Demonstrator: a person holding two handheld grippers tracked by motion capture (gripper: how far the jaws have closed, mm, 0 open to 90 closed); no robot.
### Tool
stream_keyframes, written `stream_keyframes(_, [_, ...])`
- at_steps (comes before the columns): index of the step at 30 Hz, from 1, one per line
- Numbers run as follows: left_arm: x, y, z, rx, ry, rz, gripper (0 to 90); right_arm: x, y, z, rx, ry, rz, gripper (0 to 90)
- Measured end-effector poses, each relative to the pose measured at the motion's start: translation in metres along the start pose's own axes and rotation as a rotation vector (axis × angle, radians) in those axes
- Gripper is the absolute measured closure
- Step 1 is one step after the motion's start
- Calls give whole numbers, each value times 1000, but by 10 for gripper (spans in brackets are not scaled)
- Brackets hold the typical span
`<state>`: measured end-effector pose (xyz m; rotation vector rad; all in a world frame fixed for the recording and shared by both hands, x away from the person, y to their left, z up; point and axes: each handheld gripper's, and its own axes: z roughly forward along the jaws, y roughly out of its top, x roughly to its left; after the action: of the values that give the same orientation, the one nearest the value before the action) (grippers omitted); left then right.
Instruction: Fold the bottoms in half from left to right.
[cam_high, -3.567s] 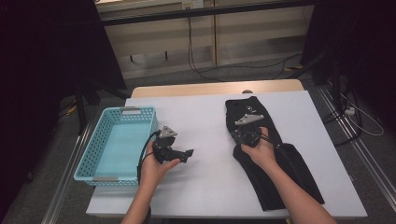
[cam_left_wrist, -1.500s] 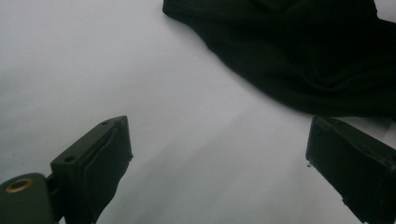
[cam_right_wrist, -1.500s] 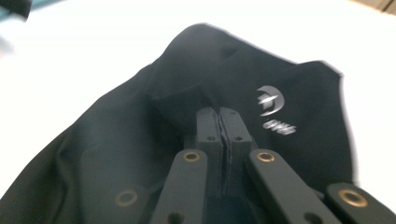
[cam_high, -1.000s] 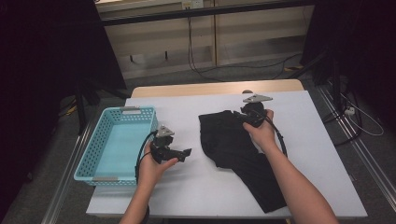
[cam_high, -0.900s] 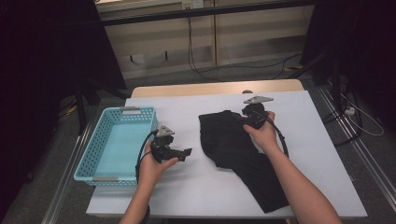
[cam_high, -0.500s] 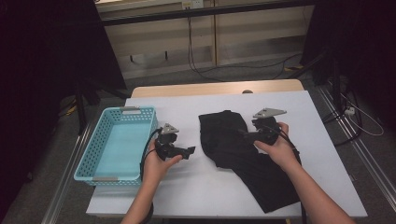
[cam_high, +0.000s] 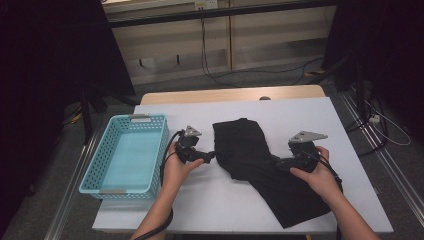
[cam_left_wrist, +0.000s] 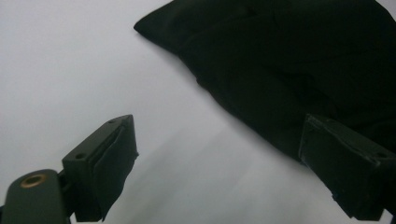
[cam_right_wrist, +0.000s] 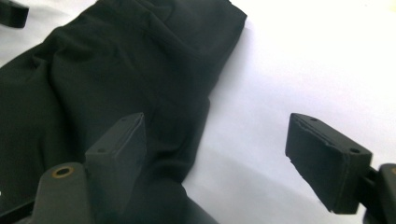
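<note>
The right gripper (cam_high: 284, 162) has just been opening; its jaws stand spread, nothing pinched, one over the edge of the crumpled black cloth garment (cam_high: 260, 167) at the middle of the white table (cam_high: 210, 200). The left gripper (cam_high: 210, 156) gapes at the garment's nine o'clock edge, holding nothing. The high view adds a turquoise plastic basket (cam_high: 95, 172) at nine o'clock. The garment's folds are hard to make out.
</note>
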<state>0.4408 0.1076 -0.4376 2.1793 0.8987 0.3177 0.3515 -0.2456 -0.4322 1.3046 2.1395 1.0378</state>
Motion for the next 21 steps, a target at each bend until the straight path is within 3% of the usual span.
stream_keyframes(5, [2, 12, 11, 0, -6, 22, 189, 1, -7, -5, 10, -21, -15, 187])
stream_keyframes(9, [3, 20, 21, -13, -4, -13, 252, -3, -12, -15, 4, -34, -12, 182])
stream_keyframes(16, [1, 30, 38, 2, -2, -16, 368, -12, -20, -25, -4, -51, 19, 181])
stream_keyframes(19, [6, 34, 46, 13, 17, -31, 403, -12, -22, -26, -5, -48, 25, 182])
stream_keyframes(21, [6, 35, 51, 22, 2, -43, 437, -11, -23, -26, -3, -46, 27, 183])
